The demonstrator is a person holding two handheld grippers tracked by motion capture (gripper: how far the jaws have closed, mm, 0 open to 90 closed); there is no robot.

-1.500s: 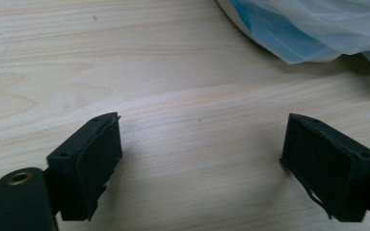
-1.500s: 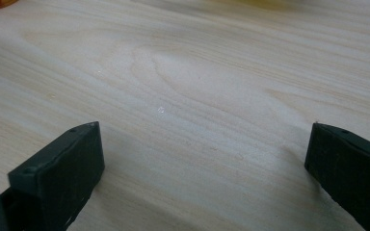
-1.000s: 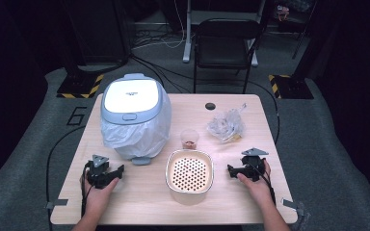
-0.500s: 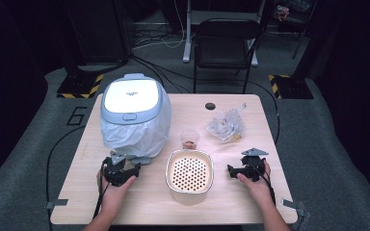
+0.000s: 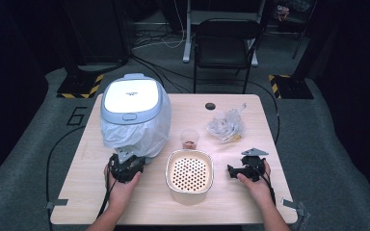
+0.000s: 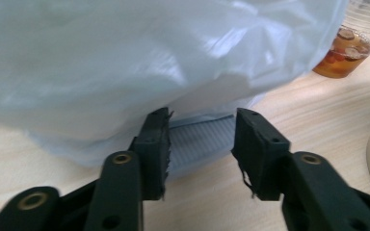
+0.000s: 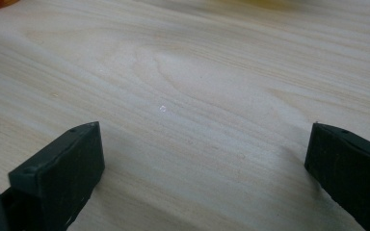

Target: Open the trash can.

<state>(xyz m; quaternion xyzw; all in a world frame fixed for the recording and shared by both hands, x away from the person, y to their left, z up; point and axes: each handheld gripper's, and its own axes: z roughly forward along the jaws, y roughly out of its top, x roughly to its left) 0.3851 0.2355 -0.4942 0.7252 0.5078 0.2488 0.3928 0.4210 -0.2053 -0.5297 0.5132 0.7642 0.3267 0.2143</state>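
A white and blue rice cooker (image 5: 131, 98) stands at the table's left, its lower half wrapped in a clear plastic bag (image 5: 139, 132). My left gripper (image 5: 127, 163) sits at the bag's front bottom edge. In the left gripper view the bag (image 6: 173, 62) hangs just past my left gripper (image 6: 200, 127). Its jaws have just been closing, but a gap stays between them. The ribbed bottom edge of the cooker lies in that gap and the pads are not pressing on it. My right gripper (image 5: 231, 171) rests open on bare wood (image 7: 204, 139).
A cream perforated bowl (image 5: 190, 174) sits between the hands. Behind it stand a small plastic cup with brown contents (image 5: 189, 138) and a crumpled clear bag (image 5: 226, 126). A cable hole (image 5: 210, 106) lies near the table's far edge. A chair (image 5: 226, 43) stands beyond.
My left hand has moved right and forward, from the table's front left up to the bagged cooker's base. The right hand has stayed in place.
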